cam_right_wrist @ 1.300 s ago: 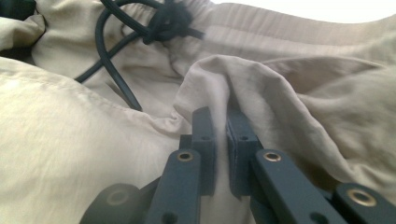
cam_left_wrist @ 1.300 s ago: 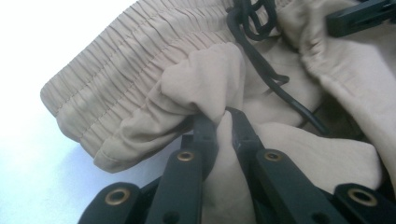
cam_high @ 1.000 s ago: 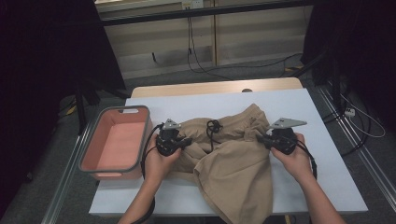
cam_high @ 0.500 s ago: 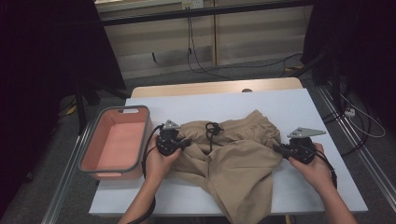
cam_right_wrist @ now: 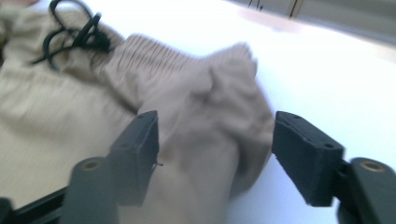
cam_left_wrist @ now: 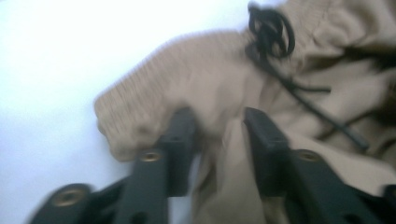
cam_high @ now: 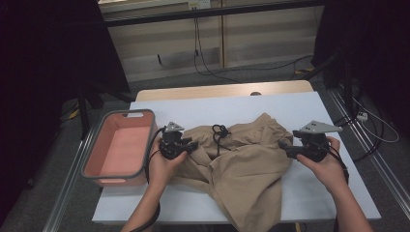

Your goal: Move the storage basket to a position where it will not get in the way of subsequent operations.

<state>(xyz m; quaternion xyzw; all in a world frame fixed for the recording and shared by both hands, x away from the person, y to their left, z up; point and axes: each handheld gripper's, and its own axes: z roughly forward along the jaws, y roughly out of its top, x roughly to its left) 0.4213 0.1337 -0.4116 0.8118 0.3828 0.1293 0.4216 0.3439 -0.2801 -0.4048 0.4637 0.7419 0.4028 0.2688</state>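
A pair of tan shorts [cam_high: 241, 164] lies crumpled in the middle of the white table [cam_high: 203, 108], its ribbed waistband toward the far side and one leg hanging over the near edge. A knotted black drawstring [cam_high: 220, 131] rests on the waistband.

The left gripper [cam_high: 186, 145] sits at the left end of the waistband. Its jaws have just been opening; in the left gripper view the bunched waistband [cam_left_wrist: 187, 88] lies between them, touching the left jaw, but no longer pinched.

The right gripper [cam_high: 286, 149] is at the right end of the shorts. Its jaws have also just been opening and stand wide, with a fold of cloth [cam_right_wrist: 219, 121] loose between them.

A pink bin [cam_high: 121, 147] with a grey rim stands just left of the left hand [cam_high: 162, 166], at the table's left edge.
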